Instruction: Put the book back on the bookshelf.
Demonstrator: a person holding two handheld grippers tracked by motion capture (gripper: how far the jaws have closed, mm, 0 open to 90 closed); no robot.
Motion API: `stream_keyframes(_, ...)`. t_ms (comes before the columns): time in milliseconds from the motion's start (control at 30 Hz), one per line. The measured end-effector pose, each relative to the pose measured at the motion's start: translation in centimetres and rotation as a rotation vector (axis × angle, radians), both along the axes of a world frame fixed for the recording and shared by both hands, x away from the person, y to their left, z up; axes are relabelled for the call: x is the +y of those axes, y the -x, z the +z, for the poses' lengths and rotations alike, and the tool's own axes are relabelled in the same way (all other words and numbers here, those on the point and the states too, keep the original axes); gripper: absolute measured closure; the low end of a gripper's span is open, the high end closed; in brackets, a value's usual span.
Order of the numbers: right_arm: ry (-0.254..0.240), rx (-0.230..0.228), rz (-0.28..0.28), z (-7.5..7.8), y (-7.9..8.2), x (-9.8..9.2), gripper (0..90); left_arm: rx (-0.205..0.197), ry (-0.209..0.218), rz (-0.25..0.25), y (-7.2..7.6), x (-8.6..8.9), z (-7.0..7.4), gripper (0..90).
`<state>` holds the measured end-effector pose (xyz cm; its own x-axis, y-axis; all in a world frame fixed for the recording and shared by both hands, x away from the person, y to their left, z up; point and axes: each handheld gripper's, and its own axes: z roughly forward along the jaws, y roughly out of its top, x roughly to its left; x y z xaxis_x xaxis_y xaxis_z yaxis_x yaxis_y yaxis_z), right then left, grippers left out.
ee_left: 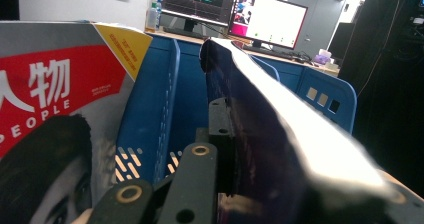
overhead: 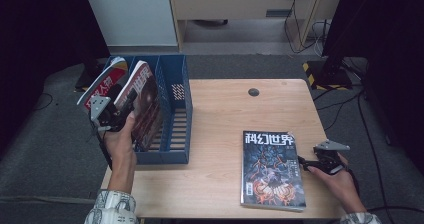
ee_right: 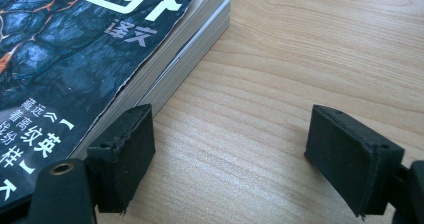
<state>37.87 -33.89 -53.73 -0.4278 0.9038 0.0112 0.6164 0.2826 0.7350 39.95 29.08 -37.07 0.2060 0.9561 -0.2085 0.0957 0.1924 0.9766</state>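
Lowering the dark-covered glossy magazine [overhead: 142,104] into the blue plastic slotted file rack [overhead: 175,109] goes best, I judge, if the left gripper [overhead: 117,116] keeps it upright and slides it straight down along the divider, clear of the red-and-white magazine [overhead: 102,84] already leaning in the leftmost slot. In the high view that gripper sits at the rack's left side, jaws pinched together on the dark magazine, while the right gripper [overhead: 307,164] rests at the right edge of the second dark magazine with white title characters [overhead: 272,169] lying flat on the pale wooden table [overhead: 220,114]. In the left gripper view the clamped magazine [ee_left: 280,134] bows and catches glare, so its cover is unreadable and its bottom edge is cut off; whether it has reached the rack floor I cannot tell. In the right gripper view the jaws stand apart, one pad [ee_right: 125,154] just beside the flat magazine's page edges [ee_right: 165,79], gripping nothing; whether it touches them is hard to make out.
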Motion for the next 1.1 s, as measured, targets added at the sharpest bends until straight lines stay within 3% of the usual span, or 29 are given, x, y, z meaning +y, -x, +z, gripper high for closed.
stream_keyframes(800, -0.001, 0.0, -0.004, 0.0, 0.0, 0.0, 19.7, 0.022, -0.01, 0.007, -1.1, -0.4, -1.2, 83.8)
stream_keyframes(1100, 0.0, 0.001, -0.002, 0.0, 0.0, 0.0, 19.7, -0.005, 0.001, -0.006, -1.5, -0.6, -1.7, 83.4)
